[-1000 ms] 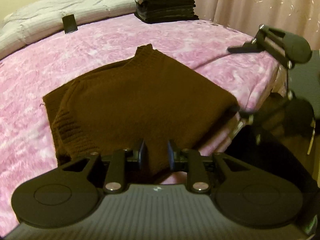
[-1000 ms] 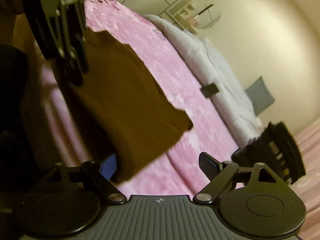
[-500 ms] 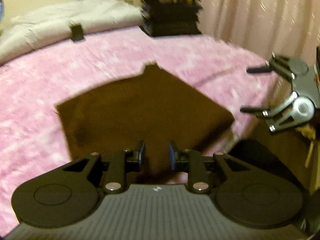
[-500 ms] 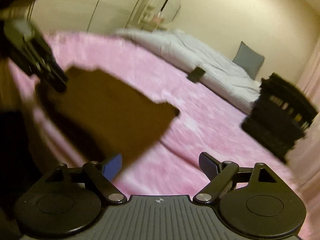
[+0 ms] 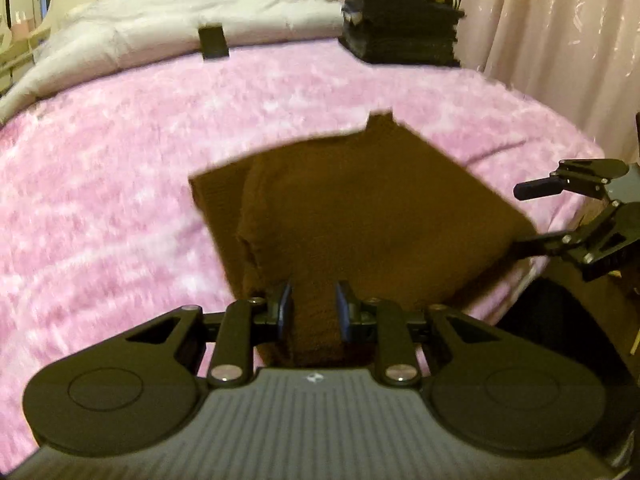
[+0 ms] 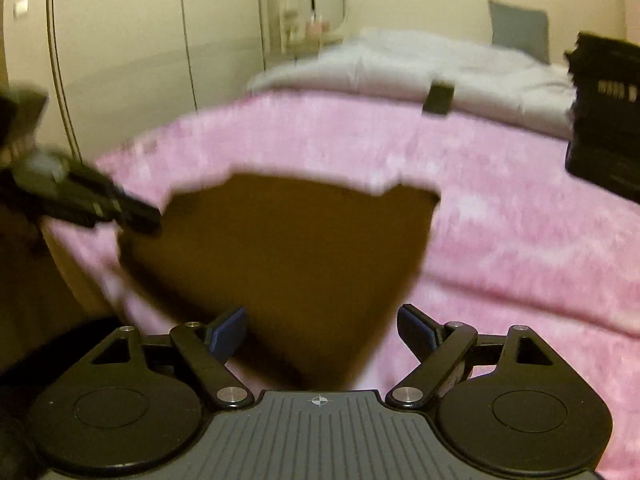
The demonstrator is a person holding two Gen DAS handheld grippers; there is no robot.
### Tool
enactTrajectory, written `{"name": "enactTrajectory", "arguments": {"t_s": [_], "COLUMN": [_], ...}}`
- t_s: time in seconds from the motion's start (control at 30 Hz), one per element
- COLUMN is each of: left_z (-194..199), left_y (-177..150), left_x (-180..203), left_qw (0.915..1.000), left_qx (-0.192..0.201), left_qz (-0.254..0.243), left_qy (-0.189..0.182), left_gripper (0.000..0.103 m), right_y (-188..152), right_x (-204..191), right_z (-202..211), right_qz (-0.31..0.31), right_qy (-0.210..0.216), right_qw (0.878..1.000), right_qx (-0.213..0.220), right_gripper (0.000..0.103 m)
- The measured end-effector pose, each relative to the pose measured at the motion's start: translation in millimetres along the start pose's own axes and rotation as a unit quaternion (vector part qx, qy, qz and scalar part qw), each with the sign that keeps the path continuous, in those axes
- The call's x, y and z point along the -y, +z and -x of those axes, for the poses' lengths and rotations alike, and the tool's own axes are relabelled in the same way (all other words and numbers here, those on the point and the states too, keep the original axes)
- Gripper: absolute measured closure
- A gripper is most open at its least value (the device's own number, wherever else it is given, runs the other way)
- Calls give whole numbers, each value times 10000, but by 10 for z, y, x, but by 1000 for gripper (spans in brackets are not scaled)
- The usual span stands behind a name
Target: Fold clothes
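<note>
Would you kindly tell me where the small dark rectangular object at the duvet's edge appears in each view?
Left wrist view: small dark object, upper left of centre, where white duvet meets pink blanket.
Right wrist view: upper right, same boundary.
Shared landmark: stack of dark folded clothes, right of it.

Your sweater [image 5: 360, 216] lies on the bed [image 5: 120, 184] near its front edge; behind it, the duvet [image 5: 160, 36], with the clothes stack [image 5: 404, 16] far right.
</note>
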State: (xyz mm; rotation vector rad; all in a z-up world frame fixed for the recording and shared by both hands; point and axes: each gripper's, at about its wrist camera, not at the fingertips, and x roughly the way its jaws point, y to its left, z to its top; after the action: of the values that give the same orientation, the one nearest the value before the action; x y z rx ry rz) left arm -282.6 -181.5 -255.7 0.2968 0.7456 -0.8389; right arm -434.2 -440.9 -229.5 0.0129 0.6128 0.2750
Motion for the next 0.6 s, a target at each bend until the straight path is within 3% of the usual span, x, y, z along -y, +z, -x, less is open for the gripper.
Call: {"name": "enactTrajectory", "arguments": {"t_s": [0.1, 0.17, 0.27, 0.43, 0.5, 0.6], "left_z": [10, -97, -301, -658, -852, -885], "left_y": [215, 360, 550, 675, 637, 616], "left_x": [-65, -123, -221, -405, -460, -532], "left_qw": [9997, 9995, 9994, 9998, 9985, 9983], "left_qx": [249, 303, 290, -41, -463, -495], "left_qz": [-45, -117, -196, -185, -226, -126], "left_qy": [-32, -18, 10, -102, -154, -269], "left_gripper": [83, 83, 83, 83, 79, 77], "right_y": [221, 361, 500, 617, 678, 807], "right_x": [83, 153, 266, 536, 593, 667], "right_z": [-158, -343, -644, -1211, -1298, -1294], "right_qz": [-118, -203, -238, -343, -358, -382], "right_qy": [49, 114, 161, 183, 285, 417], "right_qw": [9998, 9997, 9996, 9960, 9947, 9957], "right_qx": [144, 95, -57, -798, -921, -735], "right_gripper": [22, 54, 55, 54, 54, 55]}}
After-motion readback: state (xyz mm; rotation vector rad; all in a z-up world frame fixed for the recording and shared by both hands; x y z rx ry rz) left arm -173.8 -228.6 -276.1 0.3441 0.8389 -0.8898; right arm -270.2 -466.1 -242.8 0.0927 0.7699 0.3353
